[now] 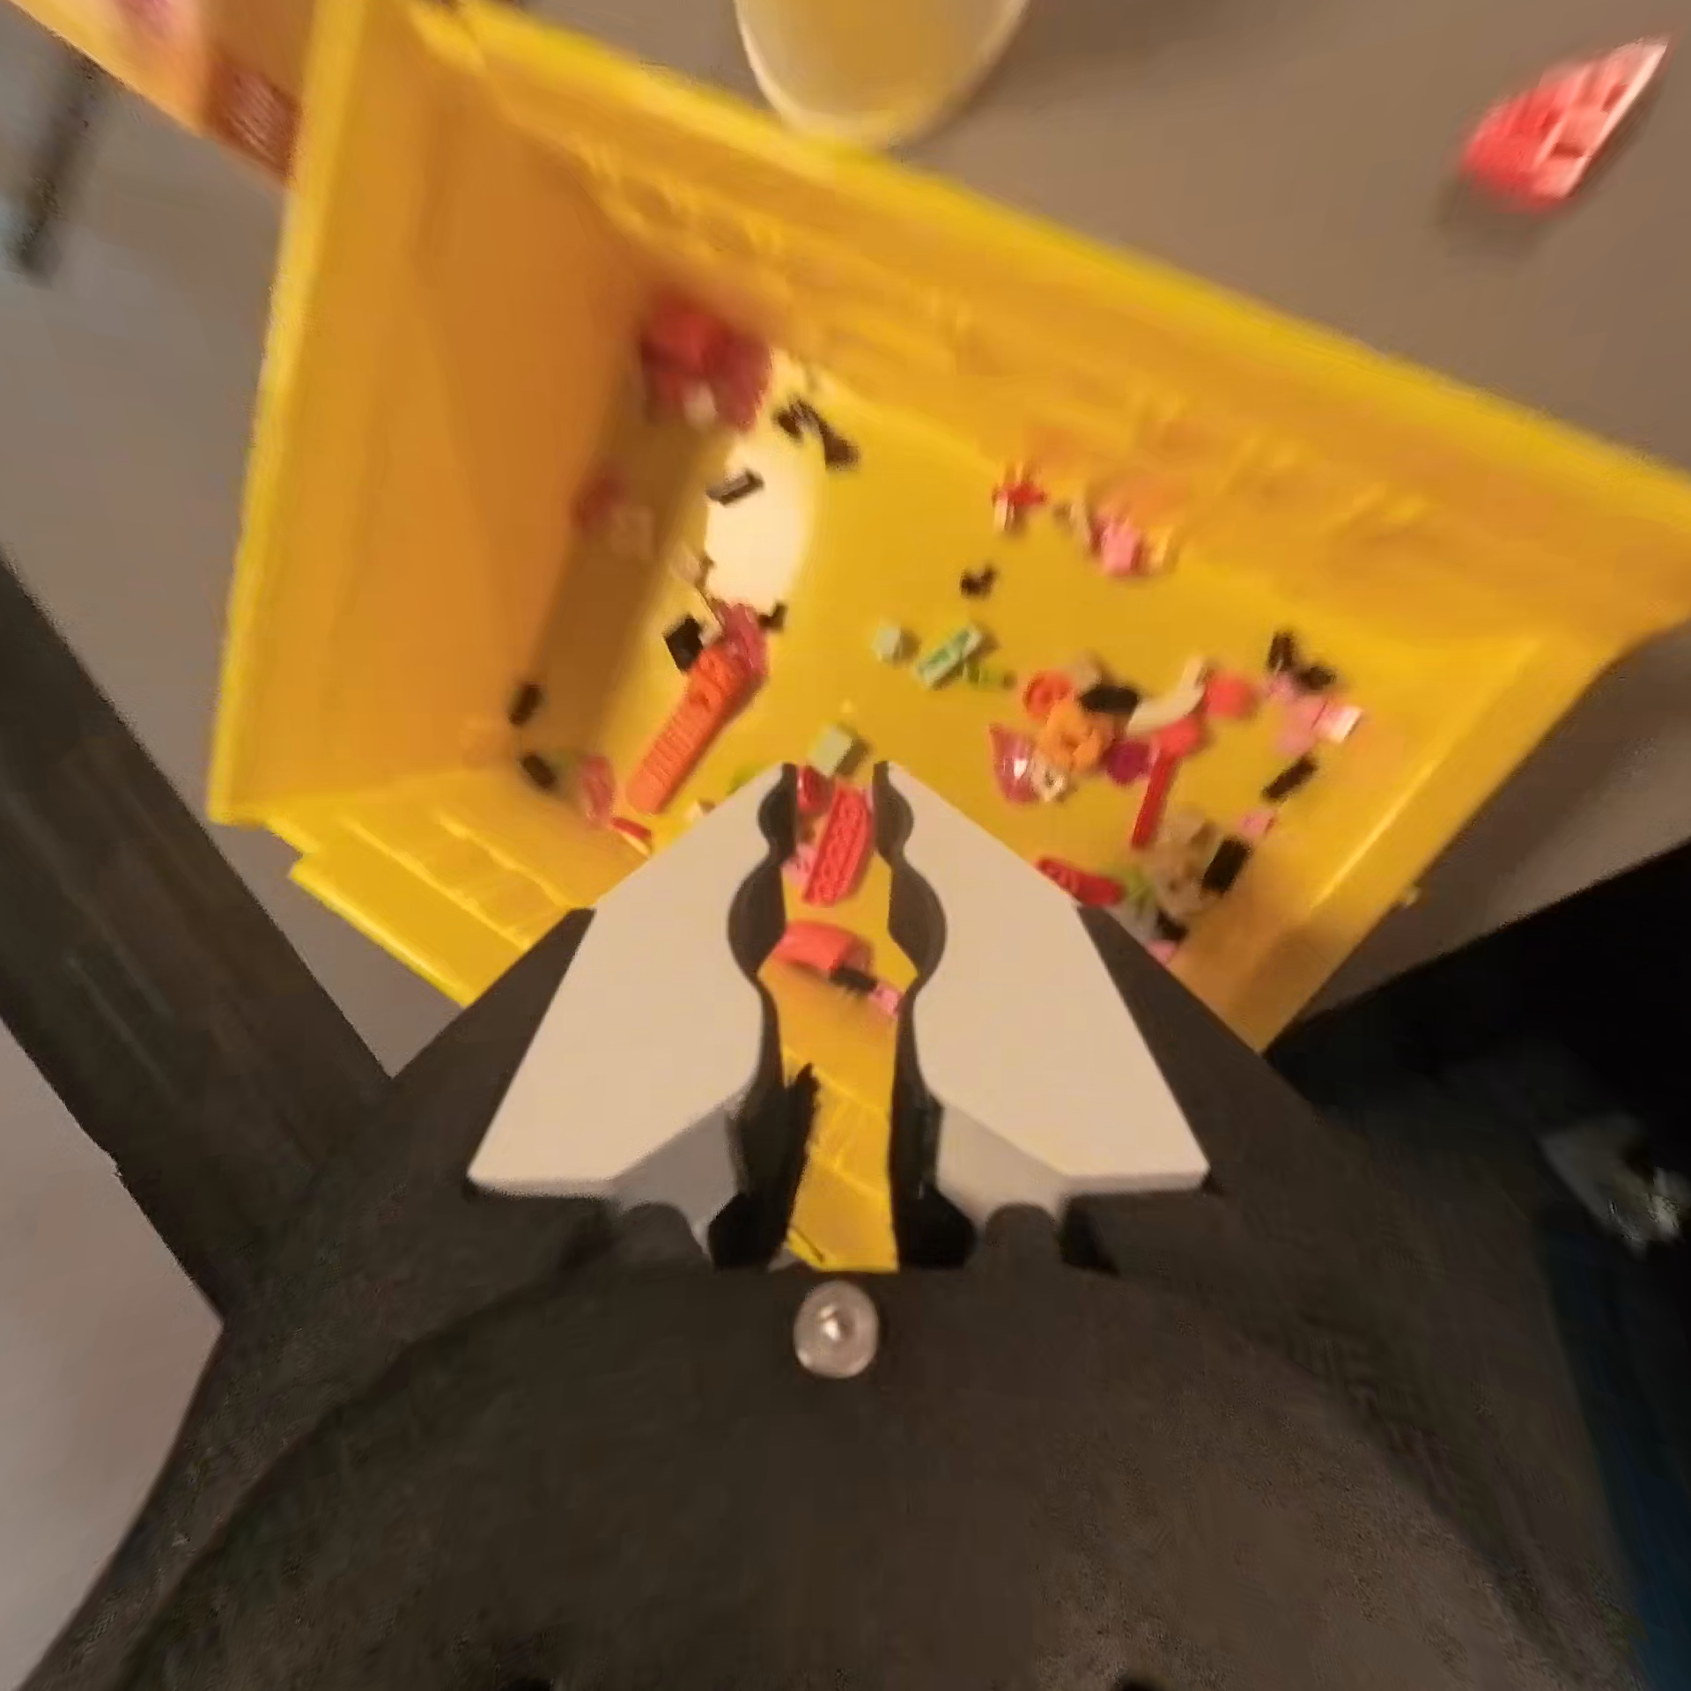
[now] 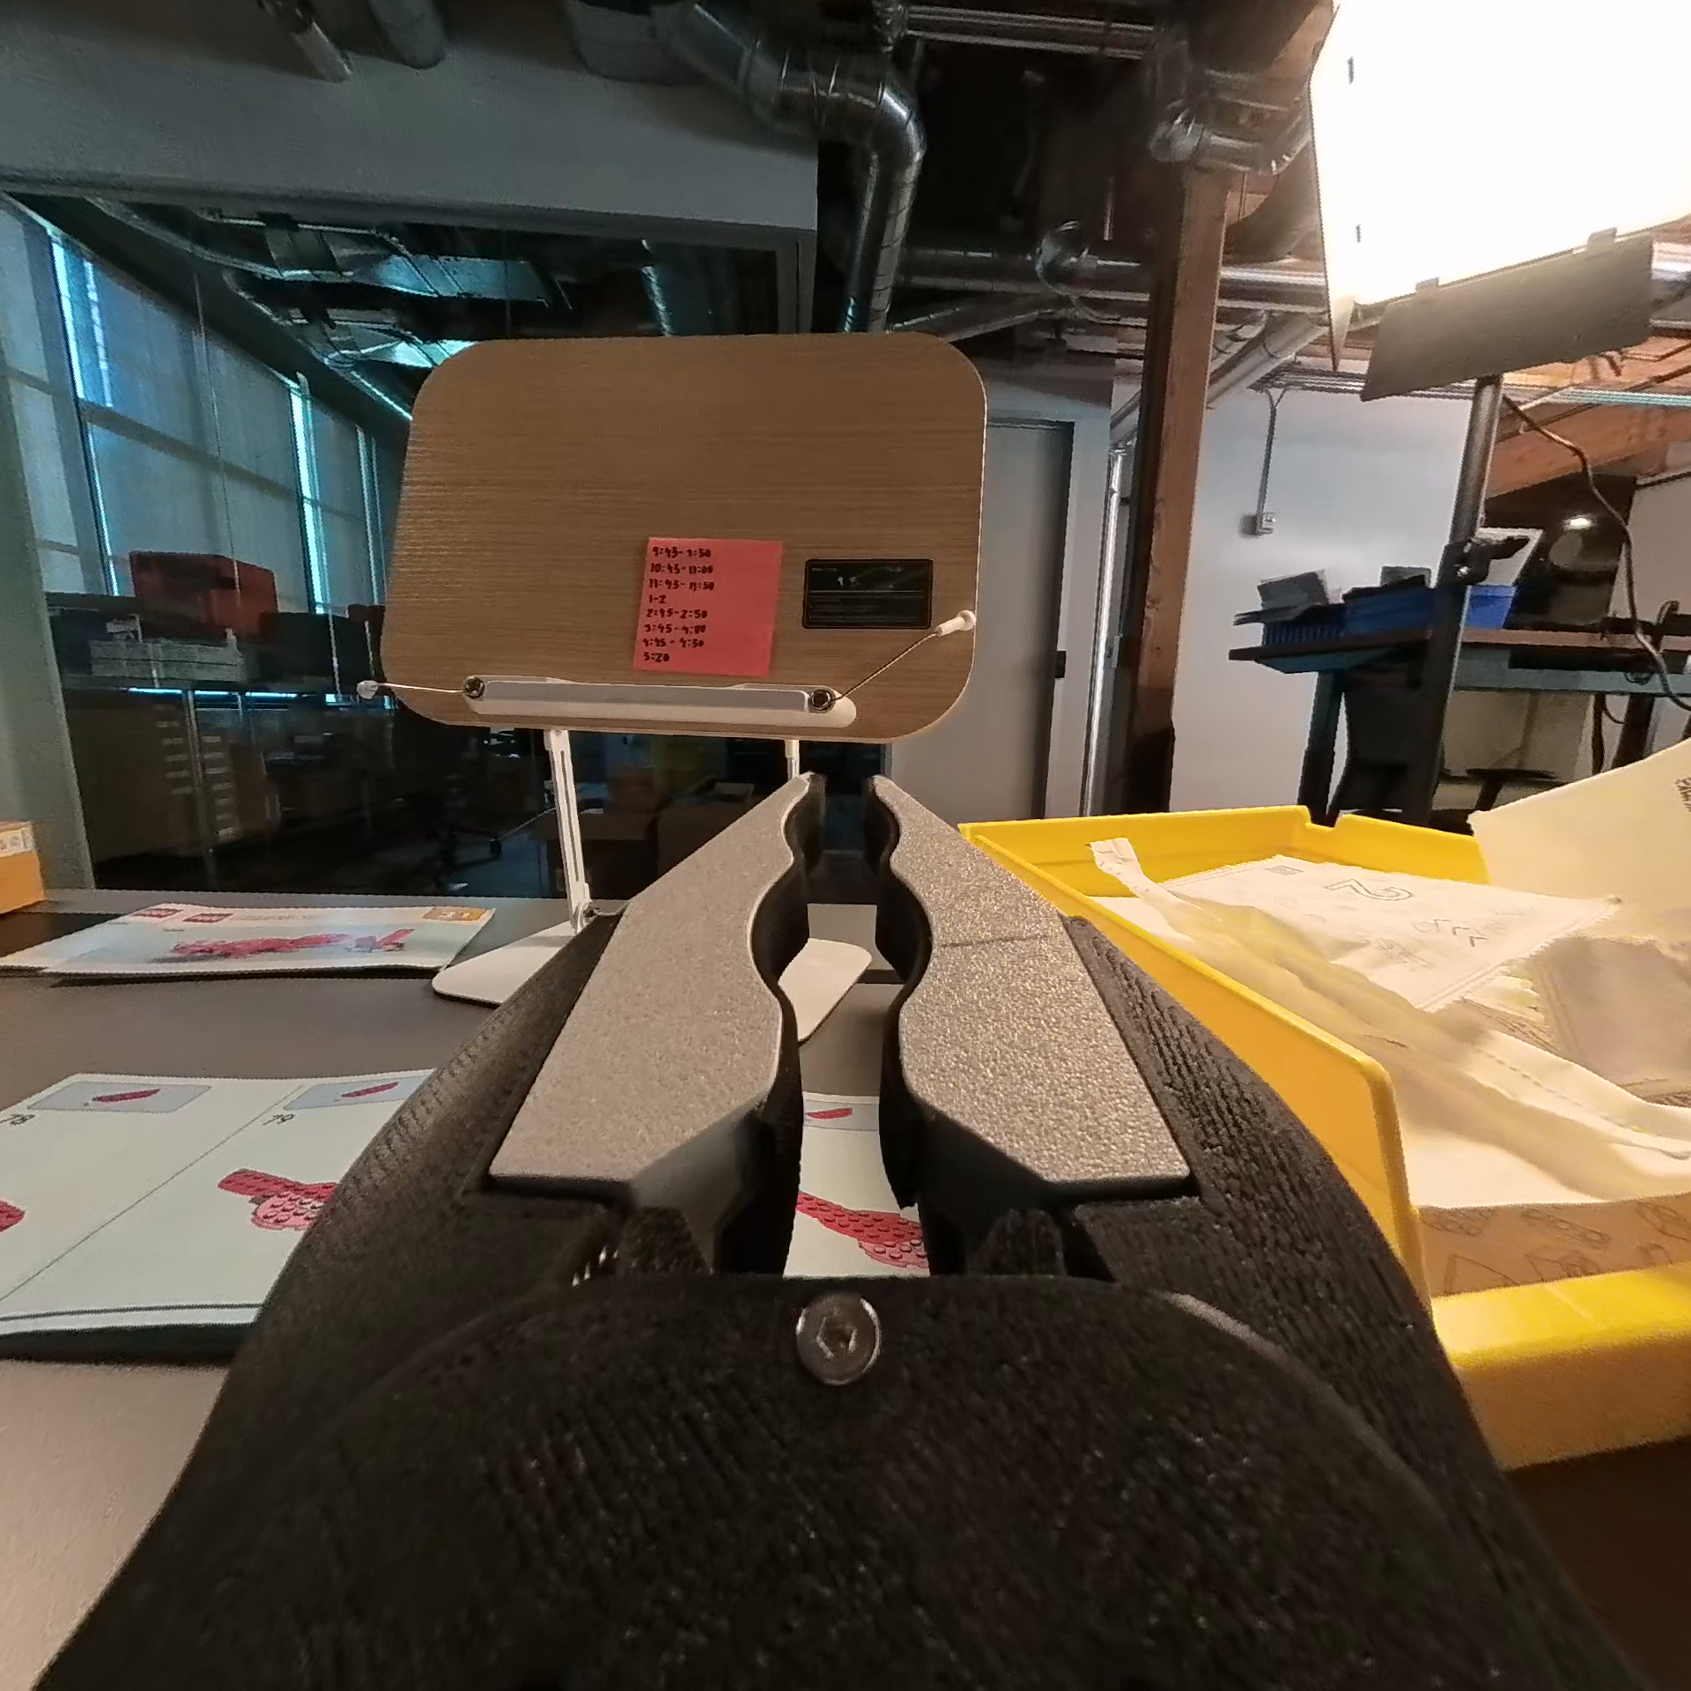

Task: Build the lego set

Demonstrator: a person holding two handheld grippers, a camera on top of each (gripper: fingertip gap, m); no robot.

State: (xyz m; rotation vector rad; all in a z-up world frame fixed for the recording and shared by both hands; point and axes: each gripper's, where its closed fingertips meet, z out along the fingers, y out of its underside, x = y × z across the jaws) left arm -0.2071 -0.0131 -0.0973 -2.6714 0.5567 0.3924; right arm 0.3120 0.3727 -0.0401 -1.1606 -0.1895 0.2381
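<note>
Room: workshop with exposed ducts, glass partitions and shelving beyond a dark worktop [image 2: 229,1007].
Left claw [image 1: 833,778]: points down into a yellow bin [image 1: 439,476]; its view is smeared by motion. The jaws stand a narrow way apart with a red studded plate [image 1: 837,846] between the tips. Whether the pads press on it I cannot tell.
Plate axis: long side runs roughly 12 to 6 o'clock, along the fingers, tilted slightly toward 1.
Nearer arm: the left is right at the plate; the right is well apart, not over this bin.
Bin contents: one long orange plate [image 1: 700,732] at 10 o'clock from the left claw; one pale green brick [image 1: 842,746] just beyond the tips at 12; a cluster of red, pink, orange and black bits at 2 to 3 o'clock, too blurred to count.
Outside bin: one red piece [image 1: 1565,123] at 1 o'clock; one pale round container [image 1: 869,64] at 12.
Right claw [image 2: 844,787]: held level, jaws nearly closed, a thin slit between the tips, nothing in it.
Ahead of right claw: one wooden stand [image 2: 695,512] at 12 o'clock with one pink note [image 2: 709,604].
Paper: two instruction sheets [image 2: 165,1180] at 9 to 10 o'clock.
Second yellow bin [image 2: 1281,1052]: at 3 o'clock, holding paper bags [image 2: 1427,970].
</note>
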